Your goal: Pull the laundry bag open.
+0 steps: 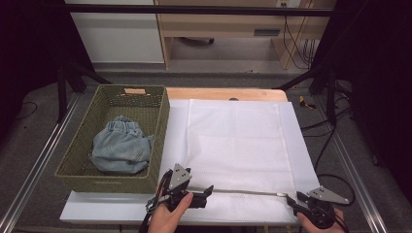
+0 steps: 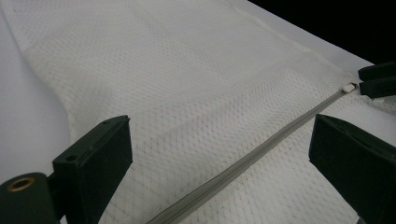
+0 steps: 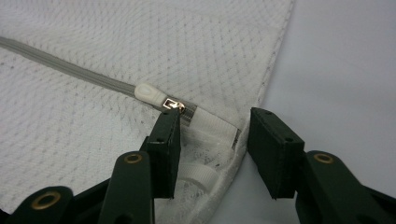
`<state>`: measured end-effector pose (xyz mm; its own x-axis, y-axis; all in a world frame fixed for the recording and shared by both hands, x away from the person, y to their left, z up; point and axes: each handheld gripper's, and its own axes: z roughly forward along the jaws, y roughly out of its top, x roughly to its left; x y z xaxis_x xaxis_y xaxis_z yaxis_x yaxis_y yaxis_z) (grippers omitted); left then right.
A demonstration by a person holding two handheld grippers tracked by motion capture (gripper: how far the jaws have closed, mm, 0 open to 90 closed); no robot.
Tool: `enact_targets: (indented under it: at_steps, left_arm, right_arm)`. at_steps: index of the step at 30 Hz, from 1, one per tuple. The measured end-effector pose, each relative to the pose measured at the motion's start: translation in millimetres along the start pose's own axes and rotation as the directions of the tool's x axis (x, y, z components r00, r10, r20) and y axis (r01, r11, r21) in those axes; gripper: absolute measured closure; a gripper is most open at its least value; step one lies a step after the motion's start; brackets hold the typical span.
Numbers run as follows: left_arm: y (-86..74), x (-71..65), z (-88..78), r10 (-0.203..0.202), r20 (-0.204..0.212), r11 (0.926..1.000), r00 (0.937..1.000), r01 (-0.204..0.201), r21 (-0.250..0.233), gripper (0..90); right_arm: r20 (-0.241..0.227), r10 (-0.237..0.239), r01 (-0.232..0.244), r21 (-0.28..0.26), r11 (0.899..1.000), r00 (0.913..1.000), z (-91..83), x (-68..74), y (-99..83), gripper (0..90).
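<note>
A white mesh laundry bag (image 1: 238, 141) lies flat on the table, its grey zipper (image 1: 243, 192) running along the near edge. My left gripper (image 1: 209, 191) stands open at the zipper's left end, and the zipper (image 2: 261, 151) passes between its wide-set jaws (image 2: 219, 126) without touching them. My right gripper (image 1: 294, 200) is at the bag's right corner. Its jaws (image 3: 215, 116) are open and straddle the corner's white end tab. The left jaw tip sits against the metal slider (image 3: 173, 105), just behind the white pull (image 3: 150, 93).
A green woven basket (image 1: 160, 131) stands at the left of the table with a light blue denim garment (image 1: 121, 148) inside. The bag rests on a white sheet (image 1: 301, 145). Black frame legs and cables stand beyond the table's far edge.
</note>
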<state>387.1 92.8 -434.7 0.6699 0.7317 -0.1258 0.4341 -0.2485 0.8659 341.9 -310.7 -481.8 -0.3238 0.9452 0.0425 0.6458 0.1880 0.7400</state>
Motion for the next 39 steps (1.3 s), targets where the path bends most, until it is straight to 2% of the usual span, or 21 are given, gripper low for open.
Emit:
enact_targets:
  at_steps: [2,3,6,10,13,18,24,25,26,27,28,29,30,31,32,33,34,35,36,37,39]
  left_arm:
    - [0.3,-0.7,-0.9,0.001,-0.002,1.0,1.0,-0.001,-0.004,5.7]
    - [0.3,-0.7,-0.9,0.001,-0.002,1.0,1.0,-0.001,-0.004,5.8]
    - [1.7,-3.9,-0.7,0.013,0.0,0.9999,0.9999,-0.013,-0.006,5.8]
    - [2.1,-6.0,1.5,0.019,-0.003,0.9998,0.9998,-0.02,-0.005,5.8]
    - [2.4,-6.1,2.4,0.028,-0.004,0.9996,0.9996,-0.028,-0.004,6.0]
    - [2.8,-7.6,1.3,0.041,-0.015,0.999,0.999,-0.041,-0.015,7.2]
    - [3.0,-12.3,2.0,0.052,-0.03,0.9981,0.9982,-0.053,-0.031,7.3]
    - [4.8,-13.4,2.9,0.058,-0.058,0.9972,0.9966,-0.061,-0.044,7.4]
    - [4.8,-13.4,2.9,0.058,-0.058,0.9972,0.9966,-0.061,-0.044,7.5]
    - [7.1,-13.5,3.7,0.043,-0.088,0.9968,0.9952,-0.049,-0.063,7.7]
    - [13.5,-13.4,8.6,0.042,-0.099,0.9952,0.9941,-0.051,-0.084,8.4]
    - [13.5,-13.4,8.6,0.042,-0.099,0.9952,0.9941,-0.051,-0.084,8.6]
    - [16.7,-13.4,11.3,0.047,-0.101,0.9956,0.9938,-0.055,-0.076,8.6]
    - [19.1,-13.5,13.0,0.036,-0.098,0.9955,0.9945,-0.044,-0.084,8.9]
    - [22.4,-14.1,16.3,0.005,-0.092,0.9945,0.9957,-0.015,-0.103,9.8]
    - [22.4,-14.1,16.3,0.005,-0.092,0.9945,0.9957,-0.015,-0.103,10.6]
    - [24.7,-18.0,21.4,-0.009,-0.091,0.9934,0.9958,-0.001,-0.115,11.4]
    - [24.7,-18.0,21.4,-0.009,-0.091,0.9934,0.9958,-0.001,-0.115,12.1]
    - [26.4,-25.4,27.3,0.001,-0.082,0.9935,0.9967,-0.01,-0.113,12.9]
    - [26.4,-25.4,27.3,0.001,-0.082,0.9935,0.9967,-0.01,-0.113,13.7]
    - [26.9,-34.8,33.8,-0.003,-0.063,0.9927,0.998,-0.005,-0.12,14.7]
  right_arm:
    - [0.02,-0.033,0.033,0.009,0.999,0.9993,0.8,2.9,0.7,56.2]
    - [0.02,-0.033,0.033,0.009,0.999,0.9993,0.8,2.9,0.7,56.2]
    - [0.024,-0.085,0.085,0.021,0.996,0.9961,1.7,6.3,2.9,69.3]
    - [0.027,-0.115,0.114,0.047,0.992,0.993,2.8,11.7,6.3,80.1]
    - [0.027,-0.127,0.126,0.04,0.991,0.9916,3.8,12.7,8.0,84.3]
    - [0.036,-0.11,0.11,-0.011,0.994,0.9933,1.1,6.9,14.1,84.8]
    - [0.046,-0.107,0.11,-0.068,0.992,0.9932,-3.5,4.3,18.0,84.8]
    - [0.043,-0.108,0.11,-0.068,0.992,0.9933,-3.7,4.0,17.7,84.8]
    - [0.041,-0.114,0.117,-0.072,0.991,0.9927,-3.5,3.4,17.2,84.8]
    - [0.041,-0.123,0.126,-0.079,0.989,0.9916,-3.6,1.8,16.6,84.7]
    - [0.037,-0.112,0.115,-0.083,0.99,0.9931,-4.7,0.7,16.6,84.8]
    - [0.037,-0.112,0.115,-0.083,0.99,0.9931,-4.7,0.7,16.6,84.8]
    - [0.034,-0.108,0.111,-0.108,0.988,0.9935,-6.0,-2.4,16.9,84.7]
    - [0.033,-0.105,0.108,-0.116,0.987,0.9939,-6.9,-2.8,17.3,84.7]
    - [0.037,-0.108,0.112,-0.122,0.986,0.9935,-7.9,-3.3,17.9,84.7]
    - [0.037,-0.108,0.112,-0.122,0.986,0.9935,-7.9,-3.3,17.9,84.7]
    - [0.032,-0.106,0.109,-0.138,0.984,0.9939,-9.3,-2.6,19.0,84.7]
    - [0.032,-0.106,0.109,-0.138,0.984,0.9939,-9.3,-2.6,19.0,84.7]
    - [0.033,-0.104,0.108,-0.144,0.984,0.994,-10.2,-1.5,19.8,84.7]
    - [0.037,-0.111,0.115,-0.15,0.982,0.9931,-10.0,-1.6,19.8,84.7]
    - [0.037,-0.109,0.113,-0.154,0.982,0.9934,-10.3,-1.1,19.9,84.7]
